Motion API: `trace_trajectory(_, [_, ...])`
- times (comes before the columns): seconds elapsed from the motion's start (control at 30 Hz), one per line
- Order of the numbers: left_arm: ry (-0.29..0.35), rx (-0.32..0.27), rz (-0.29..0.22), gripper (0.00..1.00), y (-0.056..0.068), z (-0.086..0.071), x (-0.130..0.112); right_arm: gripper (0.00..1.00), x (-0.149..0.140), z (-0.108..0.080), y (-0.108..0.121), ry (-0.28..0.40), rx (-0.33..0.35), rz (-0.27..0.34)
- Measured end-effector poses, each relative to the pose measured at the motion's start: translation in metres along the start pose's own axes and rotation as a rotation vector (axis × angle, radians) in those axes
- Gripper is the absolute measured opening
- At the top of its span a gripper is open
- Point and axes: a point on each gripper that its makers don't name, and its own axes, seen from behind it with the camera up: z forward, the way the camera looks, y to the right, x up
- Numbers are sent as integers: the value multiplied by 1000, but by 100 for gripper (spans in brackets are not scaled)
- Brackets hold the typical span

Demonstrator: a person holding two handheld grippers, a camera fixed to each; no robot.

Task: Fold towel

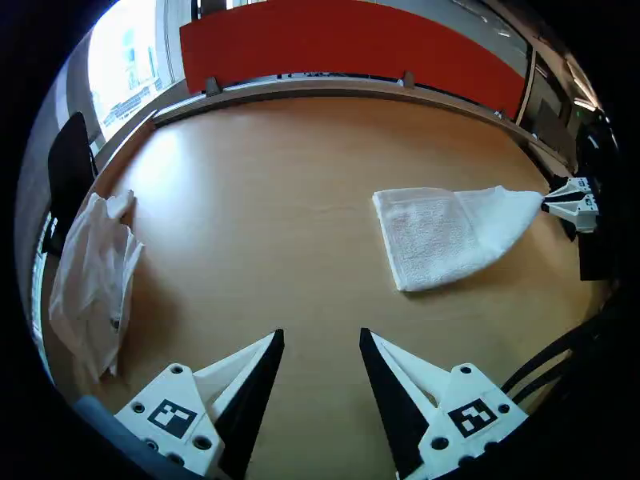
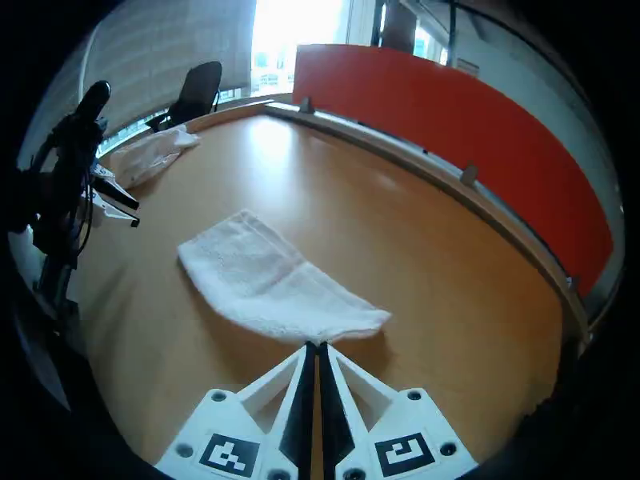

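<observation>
A white towel (image 1: 448, 232) lies partly folded on the wooden table (image 1: 304, 176). One end is drawn out to a point and lifted a little. My right gripper (image 1: 572, 200) is shut on that pointed corner at the table's right side. In the right gripper view the towel (image 2: 264, 280) spreads away from the right gripper (image 2: 314, 348), whose fingers are pressed together on its near edge. My left gripper (image 1: 320, 336) stands open over bare wood, well short of the towel, with nothing between its fingers. It also appears far off as the left gripper (image 2: 116, 204) in the right gripper view.
A crumpled pile of white cloth (image 1: 92, 272) lies at the table's left edge, seen as the cloth pile (image 2: 152, 152) in the right gripper view. A red divider panel (image 1: 344, 40) runs along the far edge. A black chair (image 2: 196, 88) stands beyond the table.
</observation>
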Motion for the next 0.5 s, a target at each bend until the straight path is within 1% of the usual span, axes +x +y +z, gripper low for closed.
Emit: trace_trajectory(0.5, [5, 0, 5, 69, 0, -1, 3, 5, 35, -34, 25, 78, -60, -8])
